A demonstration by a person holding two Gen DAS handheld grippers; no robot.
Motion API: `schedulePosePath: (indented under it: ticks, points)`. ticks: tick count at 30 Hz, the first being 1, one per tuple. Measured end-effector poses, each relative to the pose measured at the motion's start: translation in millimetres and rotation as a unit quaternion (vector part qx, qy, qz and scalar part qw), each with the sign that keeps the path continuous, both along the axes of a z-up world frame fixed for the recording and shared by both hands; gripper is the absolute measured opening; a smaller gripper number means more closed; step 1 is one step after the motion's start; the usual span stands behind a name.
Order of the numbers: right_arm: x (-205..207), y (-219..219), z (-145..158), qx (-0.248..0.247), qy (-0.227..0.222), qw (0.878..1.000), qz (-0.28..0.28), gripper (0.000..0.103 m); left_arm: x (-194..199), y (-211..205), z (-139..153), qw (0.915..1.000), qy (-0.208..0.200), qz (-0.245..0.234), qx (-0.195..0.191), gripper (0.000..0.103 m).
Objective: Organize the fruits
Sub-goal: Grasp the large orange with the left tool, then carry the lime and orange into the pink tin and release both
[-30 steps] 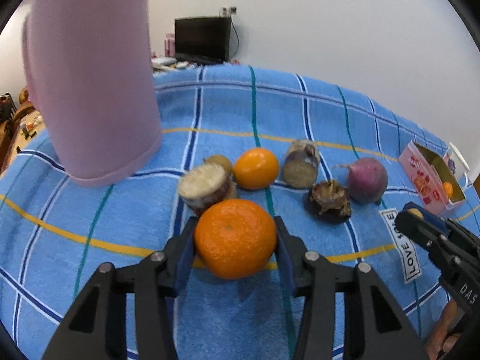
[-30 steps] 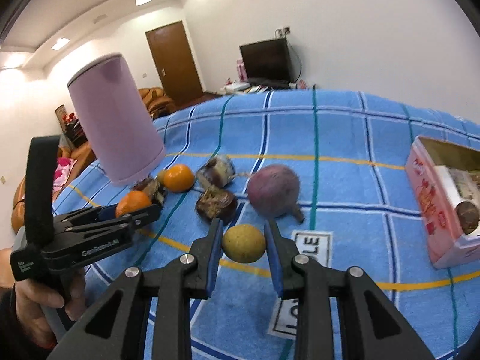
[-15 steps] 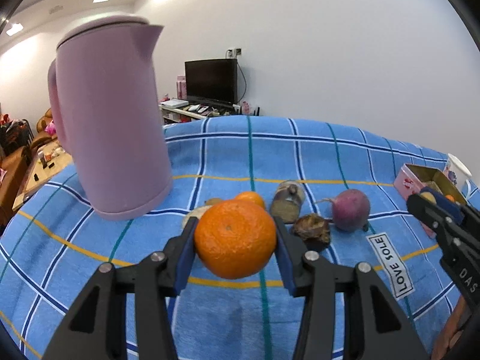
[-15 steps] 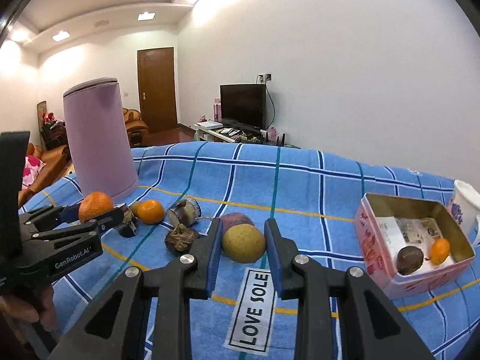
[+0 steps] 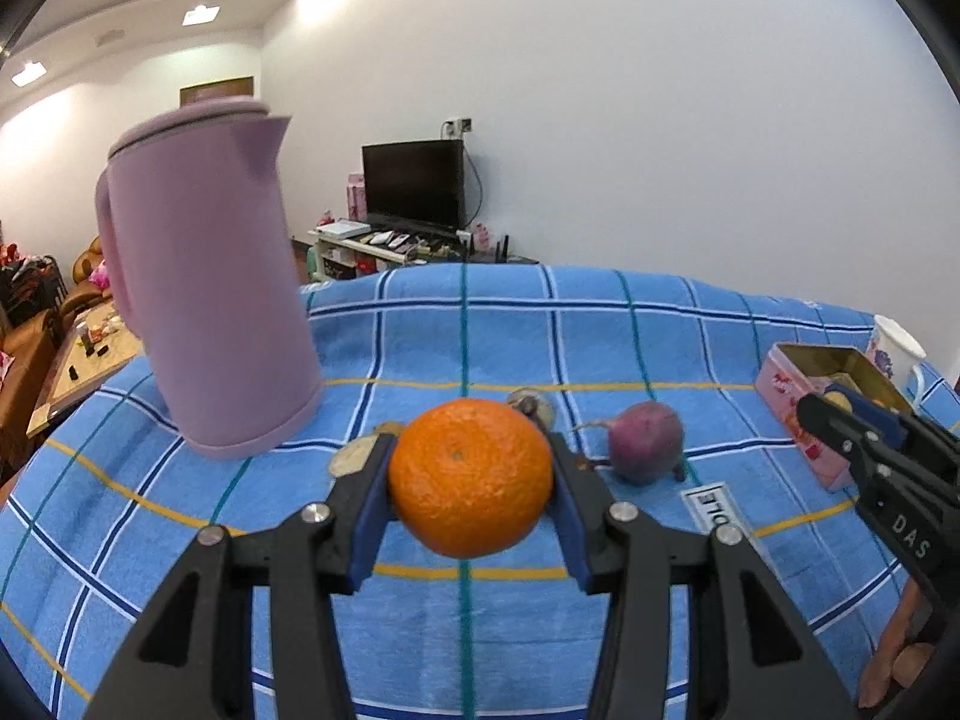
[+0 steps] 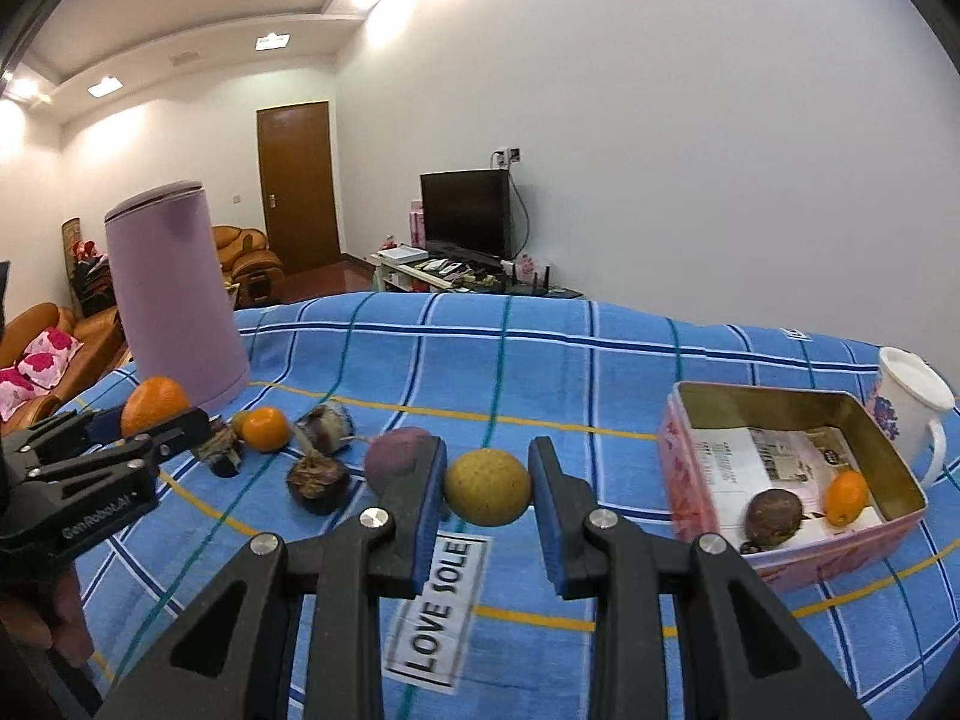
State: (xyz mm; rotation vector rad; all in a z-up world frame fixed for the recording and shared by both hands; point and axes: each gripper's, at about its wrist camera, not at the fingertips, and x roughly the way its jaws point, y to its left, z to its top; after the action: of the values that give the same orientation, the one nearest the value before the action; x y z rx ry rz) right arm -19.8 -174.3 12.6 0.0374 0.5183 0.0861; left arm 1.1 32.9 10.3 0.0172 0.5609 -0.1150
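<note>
Task status: partly complete. The pink tin box [image 6: 798, 546] stands near the right edge of the bench [image 6: 600, 372], just beside a white mug [image 6: 909, 405]. It already contains two items: a dark round fruit [image 6: 774, 518] and a small orange fruit [image 6: 846, 498], both lying on printed paper at the box's near end.

Two fruits are in transit, both lifted clear of the blue checked cloth:
- The left claw [image 5: 471, 495] is closed on a large orange [image 5: 470, 477]; the blue pads press its two sides.
- The right claw [image 6: 487, 495] is closed on a yellow-green round fruit [image 6: 487, 487], gripped the same way.

Items remaining on the cloth, grouped left of centre near the lilac kettle [image 6: 174, 300]:
- a small orange [image 6: 266, 429];
- a purple round root [image 5: 645, 444];
- a dark shrivelled fruit [image 6: 317, 483];
- two or three brownish cut pieces, partly hidden behind the claws; the exact count cannot be determined.

Judgement: the box is the probable destination. The two held fruits have yet to be delivered, and several pick-ups remain after that.
</note>
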Motion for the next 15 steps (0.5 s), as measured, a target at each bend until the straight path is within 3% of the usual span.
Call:
schedulePosePath:
  ticks: [15]
  points:
    - [-14.2, -70.7, 7.1, -0.004, -0.019, 0.999, -0.051, 0.030, -4.2, -68.8, 14.1, 0.9975, -0.011, -0.068, 0.014, 0.050]
